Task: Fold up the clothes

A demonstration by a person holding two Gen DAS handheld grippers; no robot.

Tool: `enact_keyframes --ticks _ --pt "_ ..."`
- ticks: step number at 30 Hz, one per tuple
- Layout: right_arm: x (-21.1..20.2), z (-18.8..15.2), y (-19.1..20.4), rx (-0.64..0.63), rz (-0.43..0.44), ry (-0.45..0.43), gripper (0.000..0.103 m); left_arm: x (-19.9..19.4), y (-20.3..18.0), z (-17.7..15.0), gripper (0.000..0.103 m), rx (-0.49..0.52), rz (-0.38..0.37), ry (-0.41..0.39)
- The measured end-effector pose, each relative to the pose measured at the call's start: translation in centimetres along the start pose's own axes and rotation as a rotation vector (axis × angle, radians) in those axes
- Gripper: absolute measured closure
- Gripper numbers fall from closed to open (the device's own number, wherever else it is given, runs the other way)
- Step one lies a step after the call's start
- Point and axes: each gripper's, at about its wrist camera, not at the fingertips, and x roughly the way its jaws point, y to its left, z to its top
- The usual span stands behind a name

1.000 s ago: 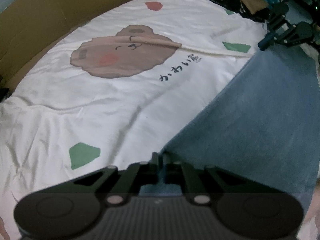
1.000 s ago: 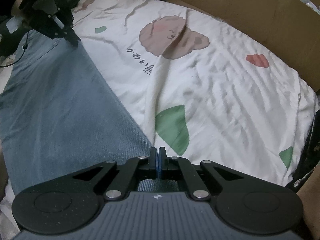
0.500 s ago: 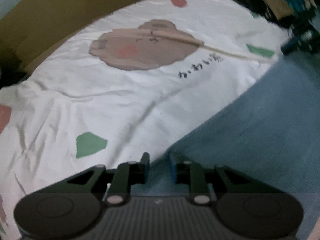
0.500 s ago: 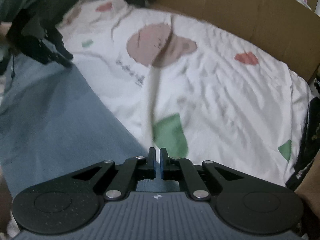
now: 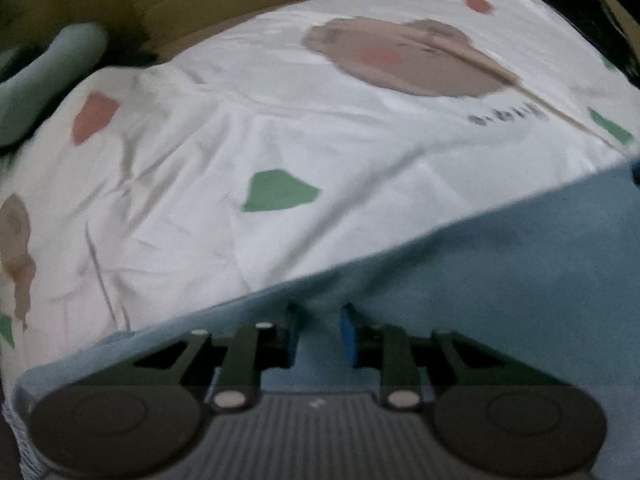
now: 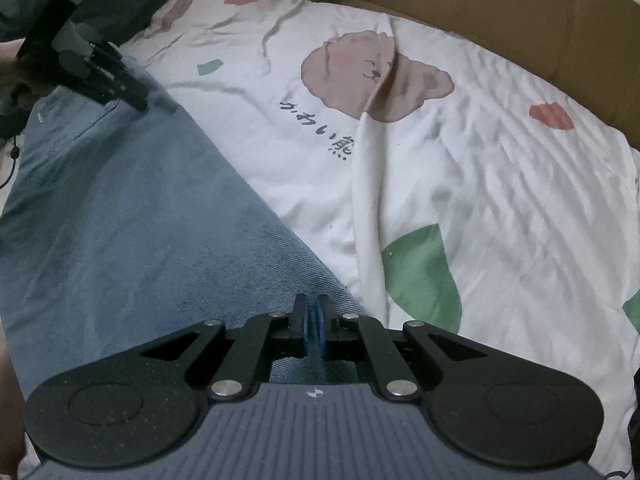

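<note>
**Both grippers over blue denim on printed bedsheet**

White bedsheet [image 6: 500, 184] with brown bear print [image 6: 372, 76], black script, green and red patches; wrinkled, one raised fold running from the bear toward the near edge. Cardboard [image 6: 480, 4] borders the far side. Grey-green cushion [image 5: 44, 80] at far left in the left wrist view. Denim garment [image 6: 132, 216] lies flat on the sheet, near-left in the right wrist view, near-right in the left wrist view, diagonal edge against the sheet.

Left gripper [image 5: 318, 332]: tilted down over the denim edge, pads apart, denim seen in the gap, pads not pressing; frame blurred. Also seen from the right wrist view at far left [image 6: 120, 88], tips at the denim.

Right gripper [image 6: 311, 328]: pointed down at the denim corner, jaws opening, narrow gap, cloth beneath, no clear pinch.
</note>
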Motion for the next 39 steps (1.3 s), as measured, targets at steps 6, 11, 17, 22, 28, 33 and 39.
enact_keyframes --ticks 6,11,17,22,28,33,39 --pt "-0.3 -0.5 -0.2 0.002 -0.018 0.018 0.093 0.7 1.4 0.3 0.076 -0.025 0.053 0.002" --pt "-1.2 -1.7 -1.1 0.028 -0.041 0.037 0.093 -0.7 3.6 -0.5 0.077 -0.077 0.16 0.026" --pt "-2.0 -3.3 -2.3 0.084 -0.059 0.046 0.093 -1.5 7.7 -2.5 0.077 -0.198 0.24 0.045" --pt "-2.6 -4.2 -2.8 0.102 -0.076 0.064 0.093 0.0 9.9 -2.7 0.077 -0.255 0.264 0.058" --pt "-4.0 -5.8 -4.2 0.133 -0.095 0.087 0.092 0.1 10.5 -1.9 0.071 -0.281 0.276 0.11" --pt "-6.0 -7.4 -5.2 0.144 -0.121 0.113 0.089 -2.7 10.0 -1.7 0.057 -0.31 0.274 0.123" --pt "-10.1 -9.7 -6.7 0.175 -0.161 0.119 0.072 -7.8 9.7 -1.7 0.039 -0.373 0.22 0.126"
